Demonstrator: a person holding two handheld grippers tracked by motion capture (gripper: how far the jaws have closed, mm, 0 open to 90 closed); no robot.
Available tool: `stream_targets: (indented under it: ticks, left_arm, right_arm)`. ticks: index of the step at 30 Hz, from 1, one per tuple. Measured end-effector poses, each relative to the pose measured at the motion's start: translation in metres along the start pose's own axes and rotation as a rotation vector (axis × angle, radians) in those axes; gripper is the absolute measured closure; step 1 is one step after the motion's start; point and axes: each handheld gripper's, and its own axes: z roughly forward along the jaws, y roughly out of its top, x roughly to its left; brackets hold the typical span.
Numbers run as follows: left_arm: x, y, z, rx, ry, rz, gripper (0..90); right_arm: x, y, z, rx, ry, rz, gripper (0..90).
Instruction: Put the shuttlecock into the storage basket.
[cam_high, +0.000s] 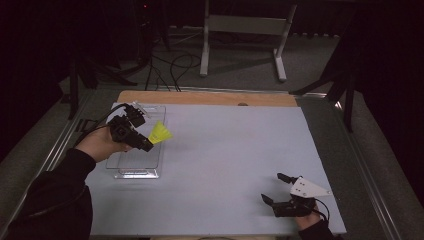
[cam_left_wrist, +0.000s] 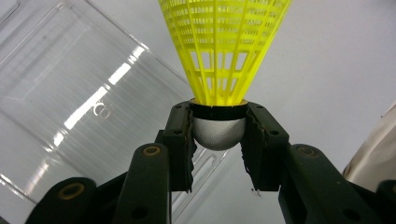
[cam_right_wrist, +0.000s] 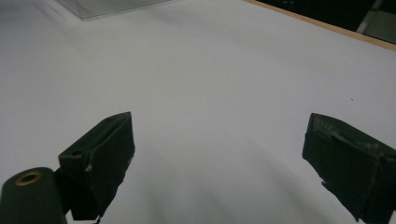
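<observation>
Black jaws at the bottom of the left gripper view pinch the rounded grey cap of a yellow shuttlecock (cam_left_wrist: 219, 70), so the left gripper (cam_left_wrist: 218, 140) is closed on it with the pads only on the sides of the cap, just under its black band. That looks to me a thin hold: on so smooth and round a cap a small twist could let it pop out forward. The light skirt fans away toward the top of the frame, free to catch on the clear plastic tray (cam_left_wrist: 70, 107) at left. In the high view the shuttlecock (cam_high: 160, 133) hangs over the tray's (cam_high: 132, 172) right edge, left of centre. At lower right the right gripper (cam_high: 276, 188) rests on the white table (cam_high: 230, 160), jaws wide apart, nothing between them
</observation>
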Motion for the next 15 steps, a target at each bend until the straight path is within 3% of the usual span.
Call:
stream_targets:
  ticks: [15]
  left_arm:
    - [0.008,-0.027,-0.011,-0.002,0.011,-0.055,65.9]
  right_arm:
    - [0.001,0.001,0.000,0.003,0.005,-0.002,9.3]
